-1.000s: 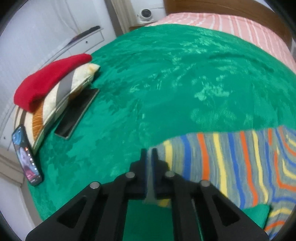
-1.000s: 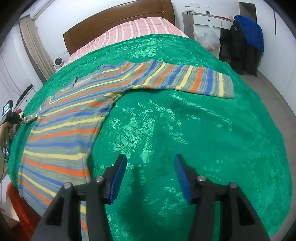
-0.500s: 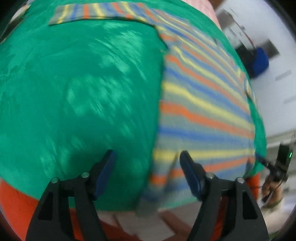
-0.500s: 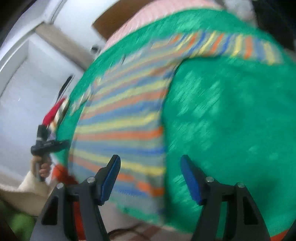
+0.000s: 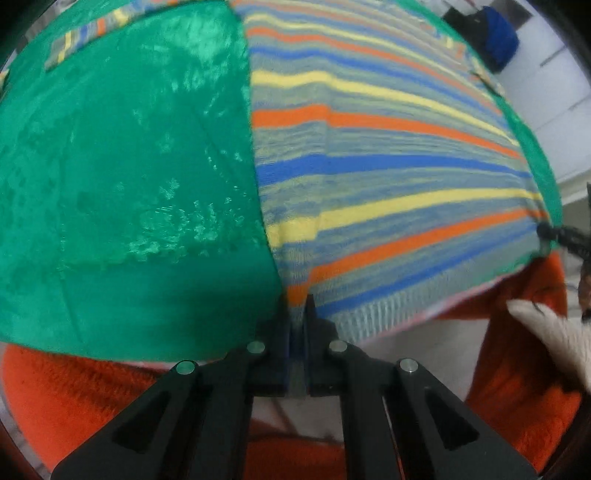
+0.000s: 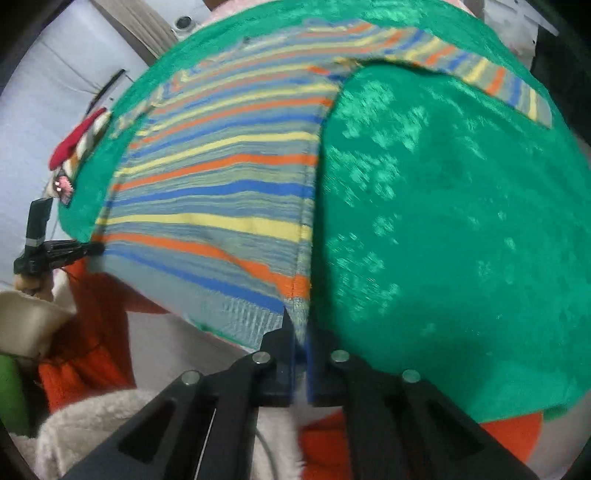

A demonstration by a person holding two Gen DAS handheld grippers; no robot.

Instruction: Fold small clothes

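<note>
A striped sweater [image 5: 388, 155] in grey, blue, yellow and orange lies flat on the green bedspread [image 5: 129, 184], sleeves spread out. My left gripper [image 5: 297, 306] is shut on the sweater's bottom left hem corner. In the right wrist view the same sweater [image 6: 221, 192] fills the left half, and my right gripper [image 6: 299, 321] is shut on its bottom right hem corner at the bed's near edge. The left gripper also shows in the right wrist view [image 6: 92, 249], pinching the far hem corner.
The person's orange garment [image 5: 92, 391] and a white fleece sleeve [image 6: 110, 424] lie below the bed edge. A red hat on a striped pillow [image 6: 79, 142] sits at the bed's left side. A dark blue garment [image 5: 495, 33] hangs by the far wall.
Both grippers were open half a second ago and have now shut on the sweater's two bottom hem corners. The left one left the sleeve it held a second ago.
</note>
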